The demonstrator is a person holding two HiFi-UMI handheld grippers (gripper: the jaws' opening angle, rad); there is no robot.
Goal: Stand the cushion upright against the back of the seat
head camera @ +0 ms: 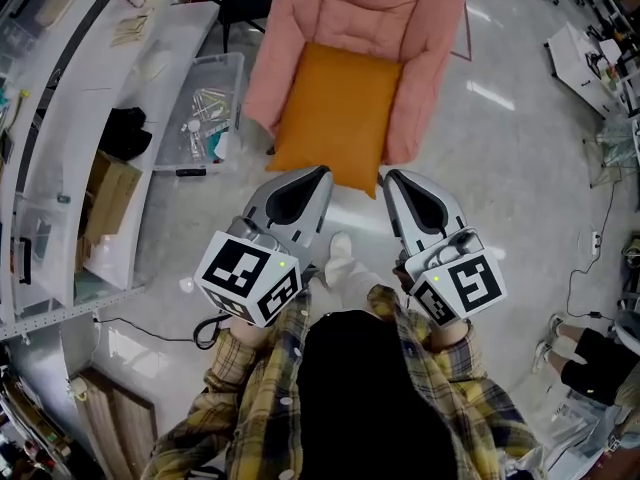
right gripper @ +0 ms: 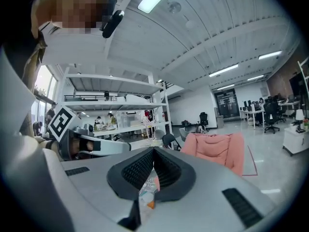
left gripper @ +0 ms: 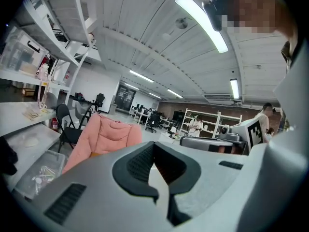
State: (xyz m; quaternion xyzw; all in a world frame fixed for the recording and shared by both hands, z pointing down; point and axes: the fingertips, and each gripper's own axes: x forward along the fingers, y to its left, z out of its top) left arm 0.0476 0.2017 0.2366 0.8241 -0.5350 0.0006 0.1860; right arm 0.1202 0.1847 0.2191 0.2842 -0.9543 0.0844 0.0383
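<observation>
Left gripper (head camera: 318,174) jaws closed on nothing, right gripper (head camera: 392,176) closed and empty too, both tips near front edge of orange cushion (head camera: 335,118), cushion lying flat on pink chair (head camera: 350,13) seat, overhanging its front, clear bin (head camera: 232,68) beside chair

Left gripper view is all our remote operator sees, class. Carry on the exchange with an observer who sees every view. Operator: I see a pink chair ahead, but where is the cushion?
Observer: The cushion lies flat in the chair, not upright against its back.
Operator: Is the right hand-held gripper holding anything?
Observer: No. The right hand-held gripper has its jaws together and empty.
Operator: Does the cushion sit fully inside the chair?
Observer: No. Its near edge overhangs the chair's front.
</observation>
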